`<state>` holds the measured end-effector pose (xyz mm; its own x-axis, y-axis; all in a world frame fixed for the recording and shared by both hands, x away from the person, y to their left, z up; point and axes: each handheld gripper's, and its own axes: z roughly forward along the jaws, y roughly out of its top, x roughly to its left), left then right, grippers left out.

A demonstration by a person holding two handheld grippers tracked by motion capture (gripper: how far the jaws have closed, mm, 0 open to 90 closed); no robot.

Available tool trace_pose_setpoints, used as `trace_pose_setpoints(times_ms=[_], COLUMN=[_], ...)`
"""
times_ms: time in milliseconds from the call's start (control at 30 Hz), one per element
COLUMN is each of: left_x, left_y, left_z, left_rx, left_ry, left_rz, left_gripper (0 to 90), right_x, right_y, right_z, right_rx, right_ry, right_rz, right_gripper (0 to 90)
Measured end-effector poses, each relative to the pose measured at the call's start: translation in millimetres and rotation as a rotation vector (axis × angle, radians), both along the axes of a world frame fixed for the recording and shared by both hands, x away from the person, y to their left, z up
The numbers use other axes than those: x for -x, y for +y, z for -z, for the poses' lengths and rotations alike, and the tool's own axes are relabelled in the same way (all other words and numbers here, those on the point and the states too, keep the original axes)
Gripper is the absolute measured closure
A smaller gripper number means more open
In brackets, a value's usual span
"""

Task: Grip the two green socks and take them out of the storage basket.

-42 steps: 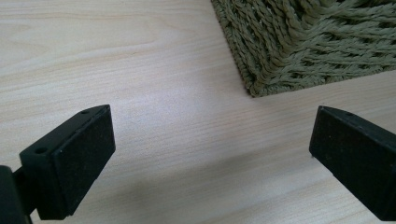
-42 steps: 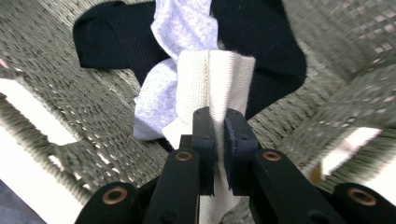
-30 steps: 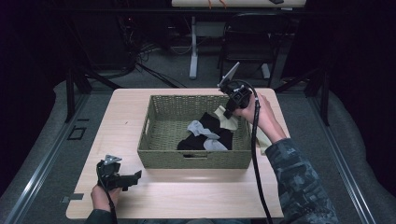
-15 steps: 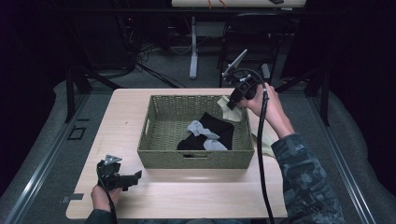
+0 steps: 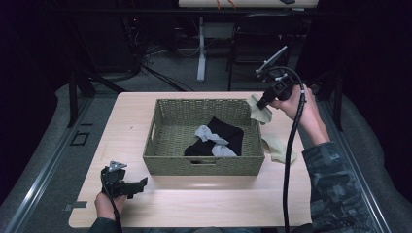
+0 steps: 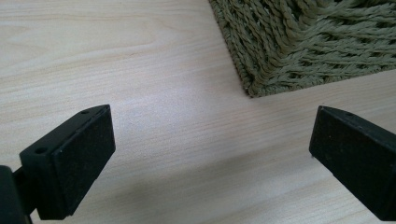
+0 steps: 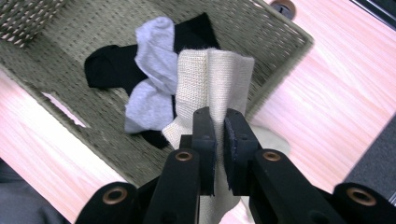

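Pinching a cream sock point(image 7: 215, 81), the right gripper point(image 5: 263, 103) has its jaws nearly closed on the fabric, held above the table just beyond the wicker basket point(image 5: 204, 162) and its far right corner. From the jaws the sock hangs lengthwise downward, so the basket interior lies inward and below. The left gripper point(image 5: 138, 185) rests wide open and empty, at the basket's near left corner

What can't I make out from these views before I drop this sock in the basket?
- Cream knitted sock in the right tool: its lower end is cut off by the right gripper view's bottom edge.
- Black sock: partly covered by the grey sock in the woven green basket.
- Second cream sock on the table: partly behind the cable in the high view.
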<state>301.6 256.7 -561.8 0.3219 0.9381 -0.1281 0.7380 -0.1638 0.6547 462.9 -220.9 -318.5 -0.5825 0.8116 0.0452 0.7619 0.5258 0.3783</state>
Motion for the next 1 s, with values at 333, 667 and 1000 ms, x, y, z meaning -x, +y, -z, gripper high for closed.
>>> trace_pose_setpoints(times_ms=[333,667,1000], left_x=[0.2,0.2,0.2], left_y=[-0.3,-0.3,-0.9], left_z=[0.0,0.0,0.5], left_rx=[-0.003,-0.003,-0.004], left_ry=[-0.002,-0.002,-0.006], left_rz=[-0.002,-0.004,-0.006], left_gripper=[0.2,0.2,0.2], right_x=[4.2,1.3,-4.3], right_y=[-42.2,-71.7,-92.8], right_z=[5.5,32.9,76.8], right_rx=[-0.013,-0.006,0.009], right_ry=[-0.002,0.025,0.070], right_rz=[0.076,0.163,0.221], right_gripper=[84.6,84.5,84.5])
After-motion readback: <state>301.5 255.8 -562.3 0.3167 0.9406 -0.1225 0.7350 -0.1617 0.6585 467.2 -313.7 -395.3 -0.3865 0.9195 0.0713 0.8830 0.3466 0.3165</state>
